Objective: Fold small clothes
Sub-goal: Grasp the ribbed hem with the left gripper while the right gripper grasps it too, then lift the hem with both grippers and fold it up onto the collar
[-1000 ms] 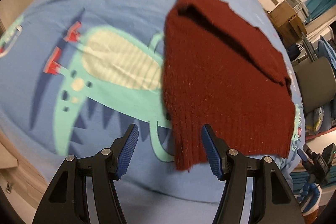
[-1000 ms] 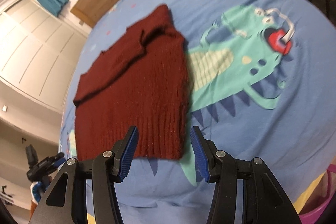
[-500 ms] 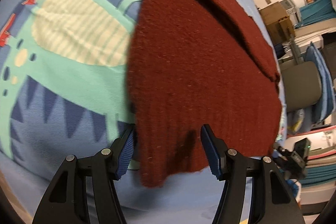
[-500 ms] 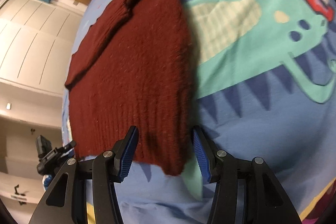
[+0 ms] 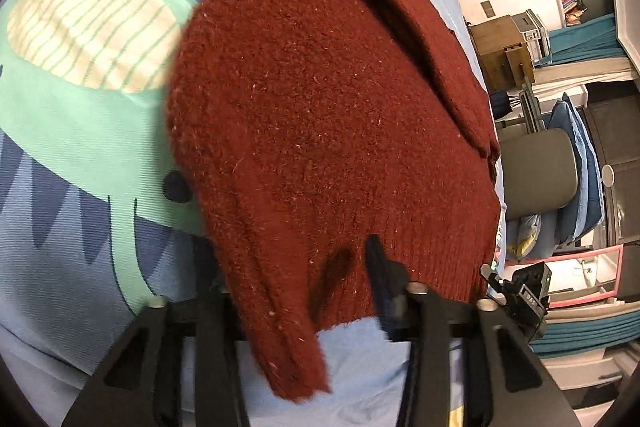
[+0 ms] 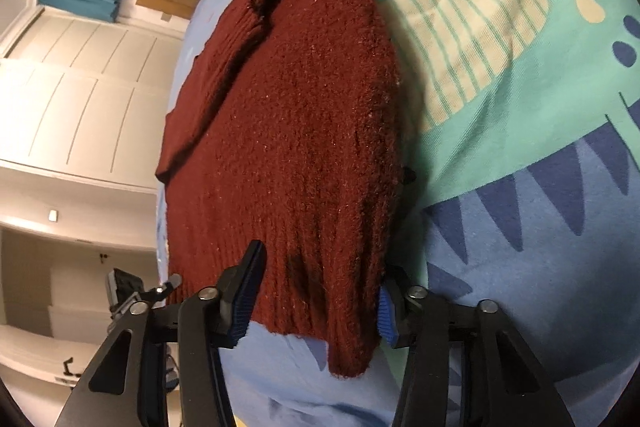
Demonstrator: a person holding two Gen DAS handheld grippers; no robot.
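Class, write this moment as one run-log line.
stage: gripping hem | left gripper: open around sweater hem | right gripper: open around hem | sweater: on bedsheet

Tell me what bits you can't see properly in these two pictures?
- Left wrist view: the left gripper has one finger buried under the red sweater, so whether it is pinching is unclear.
- Right wrist view: the right gripper has its right pad half covered by the hem.
- Both views: the sweater hides the bedsheet beneath it.
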